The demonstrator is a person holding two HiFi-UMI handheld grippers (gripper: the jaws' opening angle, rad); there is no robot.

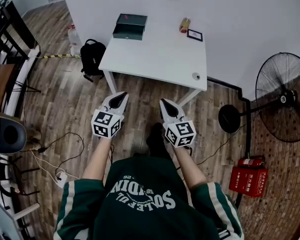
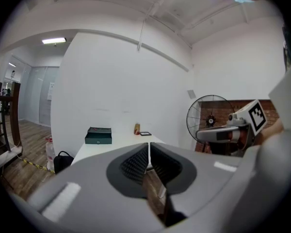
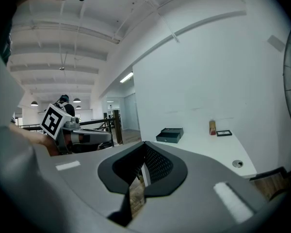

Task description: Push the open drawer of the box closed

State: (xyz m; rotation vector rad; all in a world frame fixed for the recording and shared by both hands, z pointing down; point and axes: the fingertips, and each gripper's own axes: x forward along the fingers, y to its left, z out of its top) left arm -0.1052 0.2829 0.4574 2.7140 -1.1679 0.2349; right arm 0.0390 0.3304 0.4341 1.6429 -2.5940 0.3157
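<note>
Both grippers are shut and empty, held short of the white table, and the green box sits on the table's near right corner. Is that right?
Not quite. The head view shows the green box at the white table's far left corner, not the near right one. The rest holds: the left gripper and right gripper are shut, empty and short of the table.

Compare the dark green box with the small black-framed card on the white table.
The dark green box is larger and thick-sided; the small black-framed card lies flat and thin. The box is green all over; the card is white inside a black border. The box sits far left on the white table, the card far right. Both are rectangular.
</note>
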